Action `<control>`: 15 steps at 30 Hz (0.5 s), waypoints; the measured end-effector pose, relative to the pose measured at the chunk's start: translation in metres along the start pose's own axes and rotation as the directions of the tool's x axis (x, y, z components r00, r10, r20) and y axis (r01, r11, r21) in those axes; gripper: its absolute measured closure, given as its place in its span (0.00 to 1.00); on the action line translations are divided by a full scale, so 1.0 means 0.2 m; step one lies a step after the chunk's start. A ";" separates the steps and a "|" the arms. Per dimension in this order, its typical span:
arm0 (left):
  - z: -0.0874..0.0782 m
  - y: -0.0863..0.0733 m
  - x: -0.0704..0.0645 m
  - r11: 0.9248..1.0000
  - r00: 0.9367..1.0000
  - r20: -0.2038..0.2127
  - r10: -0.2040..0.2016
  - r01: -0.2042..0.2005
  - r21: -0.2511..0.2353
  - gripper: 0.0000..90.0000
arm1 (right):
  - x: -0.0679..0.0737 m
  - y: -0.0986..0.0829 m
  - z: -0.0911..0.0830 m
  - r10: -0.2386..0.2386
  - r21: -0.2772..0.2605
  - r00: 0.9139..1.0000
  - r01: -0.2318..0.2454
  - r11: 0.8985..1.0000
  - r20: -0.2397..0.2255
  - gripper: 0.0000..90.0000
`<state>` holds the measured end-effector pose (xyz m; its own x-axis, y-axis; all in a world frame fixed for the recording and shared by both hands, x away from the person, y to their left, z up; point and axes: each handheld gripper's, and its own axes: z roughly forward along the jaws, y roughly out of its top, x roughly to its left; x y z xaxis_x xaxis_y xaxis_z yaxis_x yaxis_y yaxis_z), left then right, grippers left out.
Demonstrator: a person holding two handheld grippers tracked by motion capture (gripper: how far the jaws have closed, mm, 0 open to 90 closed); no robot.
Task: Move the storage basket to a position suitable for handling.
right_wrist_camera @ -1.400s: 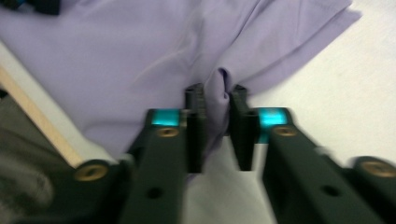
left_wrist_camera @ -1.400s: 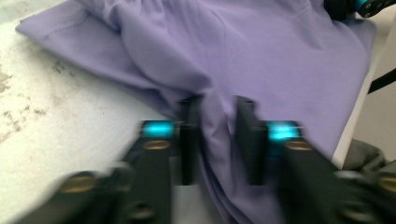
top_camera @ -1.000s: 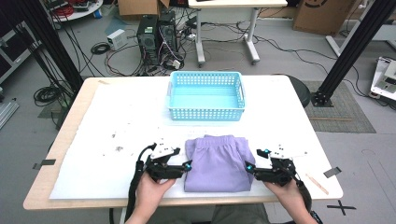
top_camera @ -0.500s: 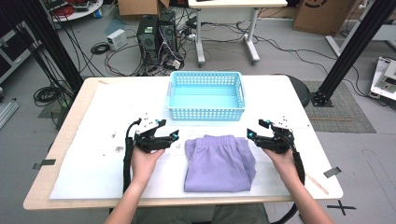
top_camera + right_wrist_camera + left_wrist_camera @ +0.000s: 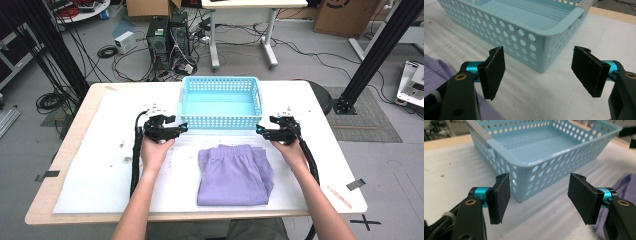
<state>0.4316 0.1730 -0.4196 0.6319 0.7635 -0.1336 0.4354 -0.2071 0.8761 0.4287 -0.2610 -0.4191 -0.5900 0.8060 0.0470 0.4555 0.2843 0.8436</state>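
Note:
A light blue perforated basket [image 5: 220, 121] stands empty at the back middle of the table. Folded purple shorts [image 5: 234, 173] lie in front of it near the table's front edge. My left gripper [image 5: 182, 127] is open, just off the basket's near left corner [image 5: 524, 182]. My right gripper [image 5: 259, 131] is open too, just off the basket's near right corner [image 5: 549, 47]. Nothing sits between either pair of jaws. The purple shorts [image 5: 624, 185] show at the right edge of the left gripper view, and the shorts [image 5: 439, 70] at the lower left of the right gripper view.
A white sheet [image 5: 100, 165] covers the wooden table [image 5: 75, 135], speckled with dark marks at the left. A thin wooden stick [image 5: 339, 196] and a strip of tape [image 5: 355, 184] lie near the front right corner. Computers, cables and a desk stand on the floor beyond.
Both grippers have moved away from the shorts' sides and forward to the basket's two near corners. The shorts lie still, folded.

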 end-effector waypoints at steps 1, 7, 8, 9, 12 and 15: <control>0.02 0.00 0.01 1.000 1.000 0.003 0.010 -0.010 0.018 0.38 | -0.01 0.02 0.03 -0.012 0.008 1.000 0.012 1.000 0.004 0.31; 0.10 0.01 0.05 1.000 1.000 -0.002 0.027 -0.027 0.012 0.35 | -0.02 0.03 0.11 -0.043 0.043 0.999 0.043 0.998 -0.003 0.37; 0.11 0.01 0.06 0.999 1.000 -0.001 0.024 -0.024 0.020 0.35 | -0.02 0.03 0.12 -0.054 0.045 0.999 0.054 0.998 -0.001 0.38; 0.14 0.01 0.07 0.998 0.999 0.011 0.030 -0.030 0.048 0.35 | -0.03 0.03 0.14 -0.061 0.057 0.998 0.062 0.996 -0.005 0.40; 0.16 0.02 0.07 0.997 0.999 0.015 0.040 -0.041 0.066 0.36 | -0.03 0.02 0.16 -0.074 0.071 0.997 0.073 0.995 0.000 0.45; 0.19 0.05 0.05 0.997 0.999 0.016 0.049 -0.050 0.059 0.42 | -0.03 0.03 0.17 -0.083 0.064 0.996 0.084 0.994 -0.006 0.52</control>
<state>0.4666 0.1562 -0.4302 0.6627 0.7425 -0.0978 0.4407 -0.2810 0.8526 0.4578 -0.2467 -0.4332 -0.6300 0.7763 -0.0203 0.4460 0.3831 0.8089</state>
